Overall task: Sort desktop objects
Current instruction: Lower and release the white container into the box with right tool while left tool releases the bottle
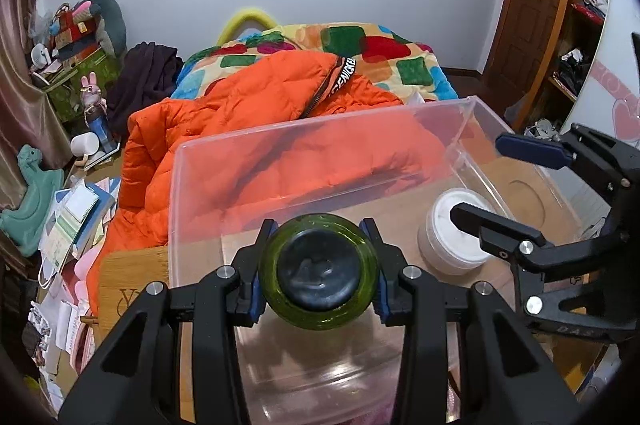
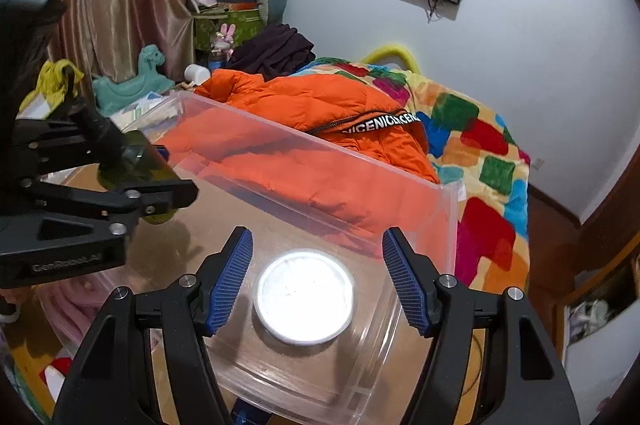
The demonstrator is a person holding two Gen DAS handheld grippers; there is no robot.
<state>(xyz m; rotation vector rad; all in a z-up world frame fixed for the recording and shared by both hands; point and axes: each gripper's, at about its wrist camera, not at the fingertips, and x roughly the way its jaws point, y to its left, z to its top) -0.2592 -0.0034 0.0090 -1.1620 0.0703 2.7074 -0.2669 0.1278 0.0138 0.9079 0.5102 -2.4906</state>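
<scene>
the bottle [image 1: 318,271] is green glass, and the left claw [image 1: 318,267] is shut tight on it, one blue pad on each side. the bottle is up in the air over the near half of the clear box [image 1: 180,193]. its long side points straight away from the claw, so the left camera only sees its round dark end. in the right view the bottle [image 2: 140,165] is off to the left of the box's middle and lies tipped on its side.

the white jar [image 2: 305,295] sits flat on the floor of the box, near the right wall. the right claw [image 2: 316,281] is wide open above it, and its pads do not touch it. the jar is right between the two pads.

i think the bottle goes in next. the box floor is right under it, to the left of the jar. the left claw is the near one, so it should go down there and keep away from the jar.
</scene>
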